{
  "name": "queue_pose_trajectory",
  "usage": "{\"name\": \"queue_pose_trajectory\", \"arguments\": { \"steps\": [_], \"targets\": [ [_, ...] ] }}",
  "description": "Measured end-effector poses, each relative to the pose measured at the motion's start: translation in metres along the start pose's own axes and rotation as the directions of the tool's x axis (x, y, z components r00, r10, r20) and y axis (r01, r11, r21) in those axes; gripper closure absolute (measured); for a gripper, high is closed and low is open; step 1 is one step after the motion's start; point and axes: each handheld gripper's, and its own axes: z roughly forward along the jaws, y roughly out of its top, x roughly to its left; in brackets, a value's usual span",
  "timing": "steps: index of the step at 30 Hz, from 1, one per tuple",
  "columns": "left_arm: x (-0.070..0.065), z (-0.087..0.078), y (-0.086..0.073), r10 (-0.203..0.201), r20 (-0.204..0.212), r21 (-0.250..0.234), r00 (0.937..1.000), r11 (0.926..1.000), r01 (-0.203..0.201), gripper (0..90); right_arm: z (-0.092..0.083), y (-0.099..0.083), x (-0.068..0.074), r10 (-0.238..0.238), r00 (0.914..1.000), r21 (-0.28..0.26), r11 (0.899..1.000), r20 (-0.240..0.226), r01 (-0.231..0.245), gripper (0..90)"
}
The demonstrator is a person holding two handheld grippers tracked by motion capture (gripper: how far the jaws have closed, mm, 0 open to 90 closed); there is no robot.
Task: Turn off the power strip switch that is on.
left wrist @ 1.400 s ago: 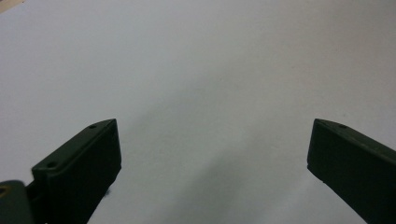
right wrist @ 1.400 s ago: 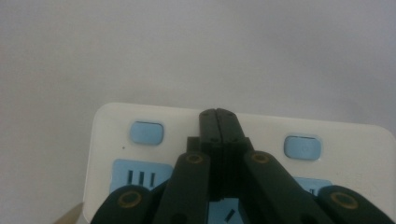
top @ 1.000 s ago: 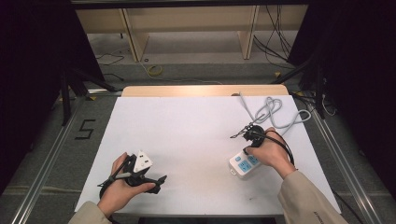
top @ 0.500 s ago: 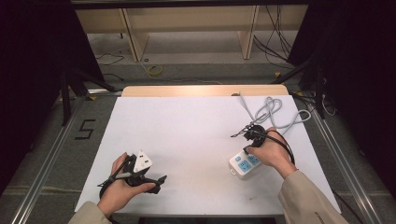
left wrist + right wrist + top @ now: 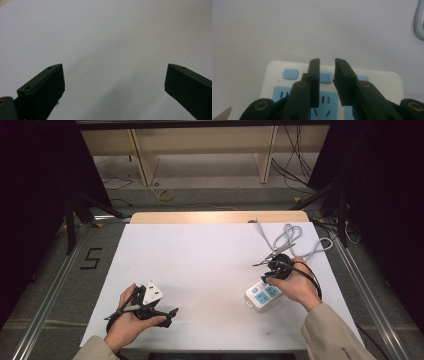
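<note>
Beneath my right gripper (image 5: 327, 61) lies the power strip (image 5: 382, 80): white, rounded corners, blue sockets and buttons. Its jaws have just been opening, a narrow gap, nothing between.

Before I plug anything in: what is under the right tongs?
The white power strip with blue sockets lies under the right tongs, whose jaws have just been opening with nothing between them. The jaws cover part of its face.

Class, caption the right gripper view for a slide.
Right gripper, its fingers slightly parted, poised above a white power strip.
</note>
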Motion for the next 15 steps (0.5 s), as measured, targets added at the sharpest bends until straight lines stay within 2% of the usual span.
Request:
{"name": "queue_pose_trajectory", "arguments": {
  "steps": [6, 10, 15],
  "targets": [
    [0.0, 0.0, 0.0, -0.002, 0.0, 0.0, 1.0, 1.0, 0.002, 2.5, -0.006, -0.006, -0.002, -0.002, 1.0, -0.065, 0.998, -0.008, 0.001, 63.1],
    [0.0, 0.0, -0.001, -0.003, 0.001, -0.001, 1.0, 1.0, 0.003, 2.5, -0.012, -0.011, -0.002, -0.02, 0.9998, -0.113, 0.993, -0.001, 0.02, 54.8],
    [0.0, 0.0, -0.001, -0.003, 0.0, -0.002, 1.0, 1.0, 0.003, 2.5, -0.018, -0.021, 0.001, -0.057, 0.9984, -0.185, 0.981, -0.006, 0.055, 49.4]
  ]
}}
